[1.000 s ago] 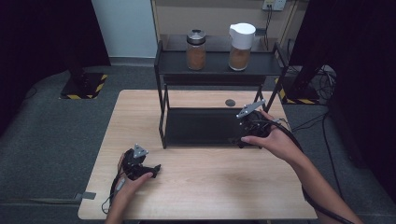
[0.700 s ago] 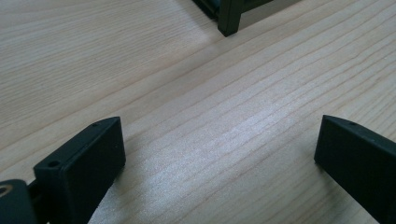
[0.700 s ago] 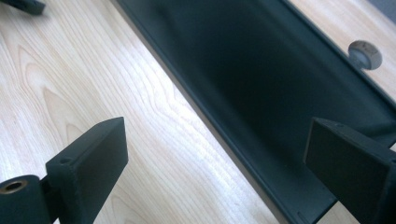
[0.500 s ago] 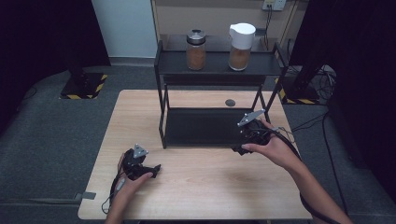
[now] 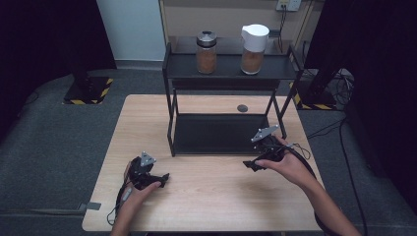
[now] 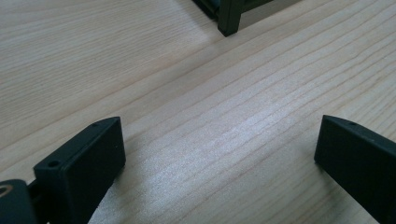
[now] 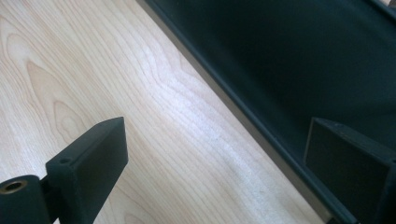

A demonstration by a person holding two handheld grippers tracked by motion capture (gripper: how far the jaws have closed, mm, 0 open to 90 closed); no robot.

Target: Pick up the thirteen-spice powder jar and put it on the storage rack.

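My left gripper (image 5: 162,178) rests on the wooden table (image 5: 147,118) near its front left. In the left gripper view its jaws stand wide apart over bare wood, so my left gripper (image 6: 219,154) is open and holds nothing. My right gripper (image 5: 250,165) sits low over the table at the front right corner of the black two-tier rack (image 5: 169,125). The right gripper view has its jaws spread and empty, with my right gripper (image 7: 215,154) open above the wood beside the lower shelf (image 7: 299,70). Two jars of brown contents stand on the rack's top shelf: one with a dark lid (image 5: 206,45), one with a white lid (image 5: 253,42).
A small dark round disc (image 5: 242,108) lies on the table behind the rack. The rack's front left leg (image 6: 229,17) stands ahead of the left gripper. Cables (image 5: 344,83) lie on the grey floor to the right of the table.
My right gripper has come down and toward the table's front, from beside the rack's right post to just above the wood. The left gripper has stayed where it was.
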